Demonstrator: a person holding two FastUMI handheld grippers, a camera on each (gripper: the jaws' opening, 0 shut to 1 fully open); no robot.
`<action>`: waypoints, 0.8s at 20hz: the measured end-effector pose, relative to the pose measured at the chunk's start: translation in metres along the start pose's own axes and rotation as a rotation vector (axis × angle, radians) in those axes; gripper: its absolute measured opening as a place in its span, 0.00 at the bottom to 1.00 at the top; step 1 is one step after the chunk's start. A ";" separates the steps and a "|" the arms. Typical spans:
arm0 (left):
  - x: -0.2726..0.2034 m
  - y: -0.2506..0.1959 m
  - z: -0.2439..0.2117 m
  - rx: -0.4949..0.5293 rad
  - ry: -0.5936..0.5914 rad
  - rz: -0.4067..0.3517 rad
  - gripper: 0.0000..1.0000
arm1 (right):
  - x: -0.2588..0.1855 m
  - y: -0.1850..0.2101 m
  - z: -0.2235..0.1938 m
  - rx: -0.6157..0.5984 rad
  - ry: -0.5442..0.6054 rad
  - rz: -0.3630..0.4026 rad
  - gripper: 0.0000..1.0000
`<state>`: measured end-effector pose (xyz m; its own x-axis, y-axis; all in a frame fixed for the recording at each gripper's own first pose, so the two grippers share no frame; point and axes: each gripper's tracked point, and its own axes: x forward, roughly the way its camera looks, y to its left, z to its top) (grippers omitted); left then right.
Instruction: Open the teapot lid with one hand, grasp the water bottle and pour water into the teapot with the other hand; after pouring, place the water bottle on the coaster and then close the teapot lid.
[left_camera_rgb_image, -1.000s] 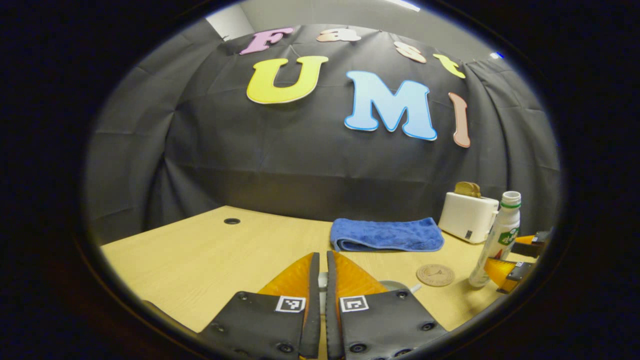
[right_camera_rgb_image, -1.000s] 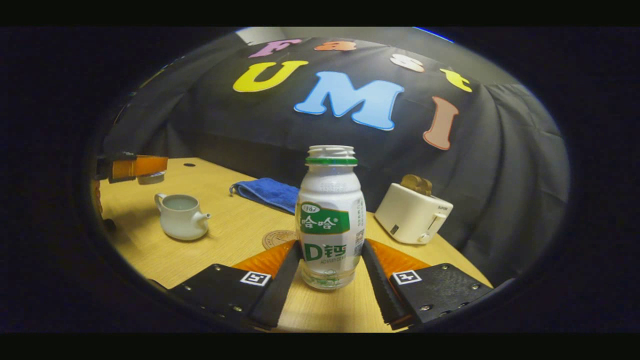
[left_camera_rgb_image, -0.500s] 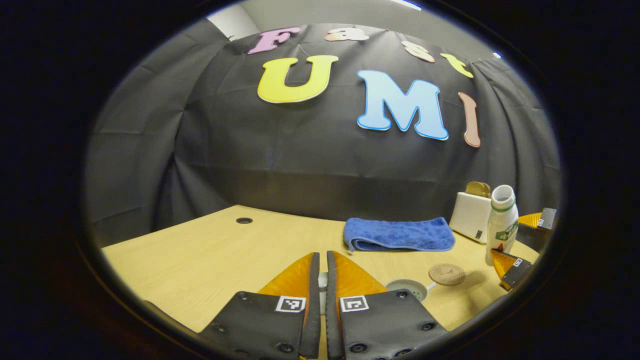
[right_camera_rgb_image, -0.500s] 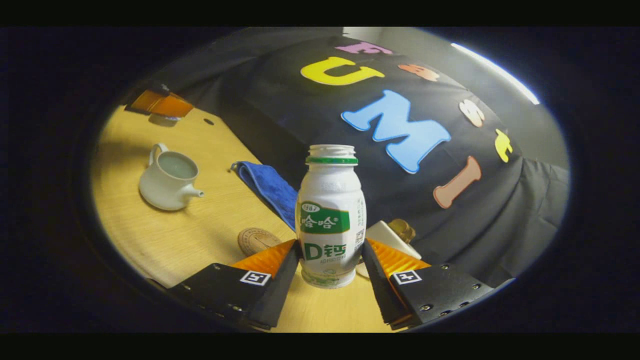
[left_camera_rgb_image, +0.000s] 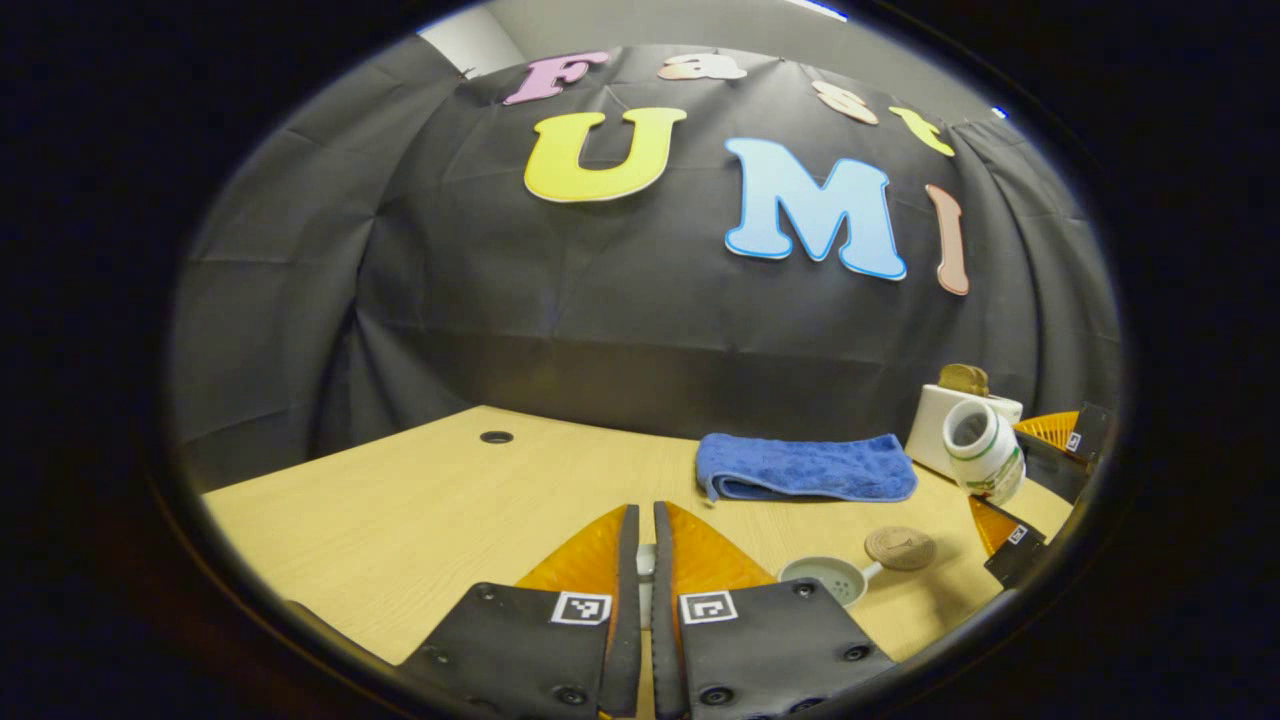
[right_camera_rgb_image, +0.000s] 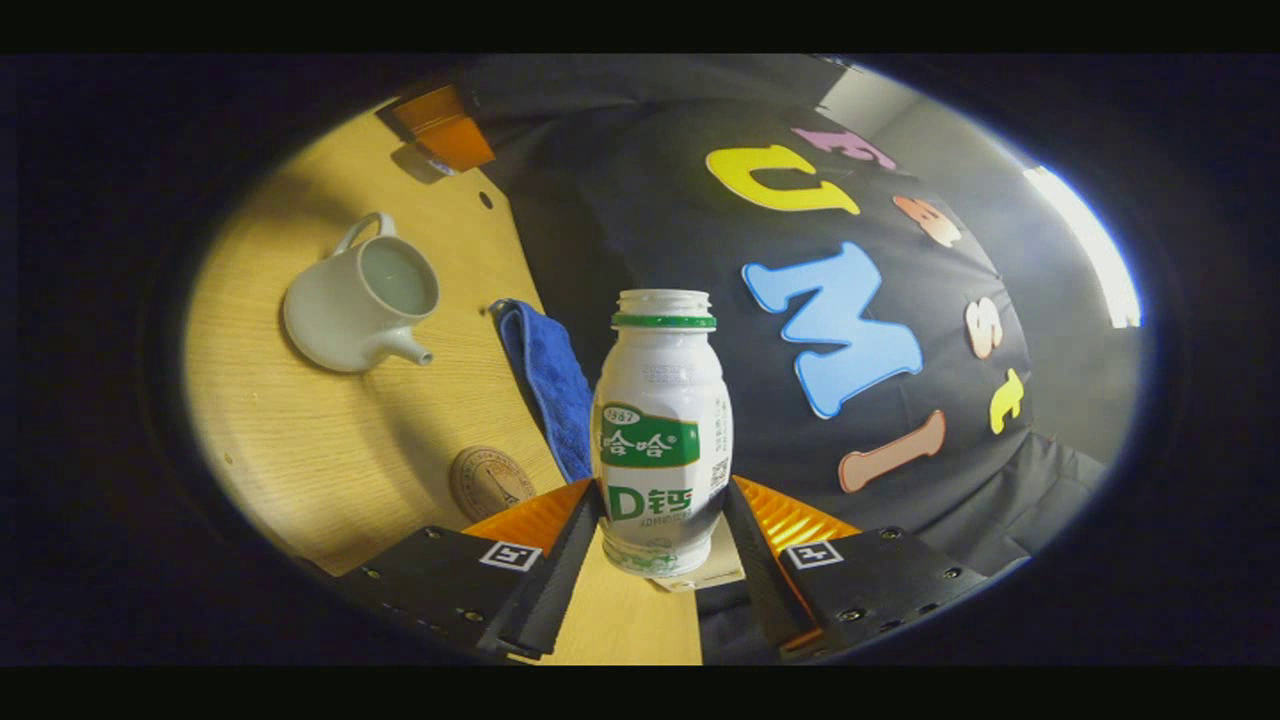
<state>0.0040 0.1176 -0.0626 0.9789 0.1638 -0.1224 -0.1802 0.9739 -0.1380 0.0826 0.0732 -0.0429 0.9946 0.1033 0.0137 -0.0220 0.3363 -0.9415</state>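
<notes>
- Since a second ago, my right gripper (right_camera_rgb_image: 662, 520) has tipped the water bottle (right_camera_rgb_image: 662, 440) sideways, fingers clamped on its base.
- My left gripper (left_camera_rgb_image: 645, 560) pinches the teapot lid (left_camera_rgb_image: 646, 562) aloft.
- Right gripper view shows the open teapot (right_camera_rgb_image: 350, 320) whole; left gripper view shows the bottle's mouth, plus coaster (left_camera_rgb_image: 900, 547), towel (left_camera_rgb_image: 805, 467), toaster (left_camera_rgb_image: 935, 425).

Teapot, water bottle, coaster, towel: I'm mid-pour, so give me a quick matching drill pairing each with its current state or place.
Things:
1. teapot
2. water bottle
3. coaster
4. blue towel

States:
A. folded, lying on the table by the booth wall
B. bare, nothing on it
C. lid off, mouth open
D. uncapped, tipped over, gripped in the right gripper

Pairs: 1-C, 2-D, 3-B, 4-A
</notes>
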 end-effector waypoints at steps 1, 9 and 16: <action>0.000 0.001 -0.002 0.000 0.002 0.002 0.11 | 0.001 0.002 0.002 -0.033 -0.013 -0.002 0.74; 0.001 0.007 -0.003 -0.002 0.013 0.012 0.08 | 0.007 0.002 0.026 -0.225 -0.106 -0.015 0.73; 0.002 0.010 -0.005 -0.003 0.019 0.022 0.14 | 0.002 0.002 0.033 -0.355 -0.154 -0.015 0.73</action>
<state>0.0031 0.1272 -0.0692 0.9727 0.1819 -0.1444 -0.2019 0.9696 -0.1385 0.0817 0.1048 -0.0337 0.9669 0.2497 0.0530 0.0557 -0.0039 -0.9984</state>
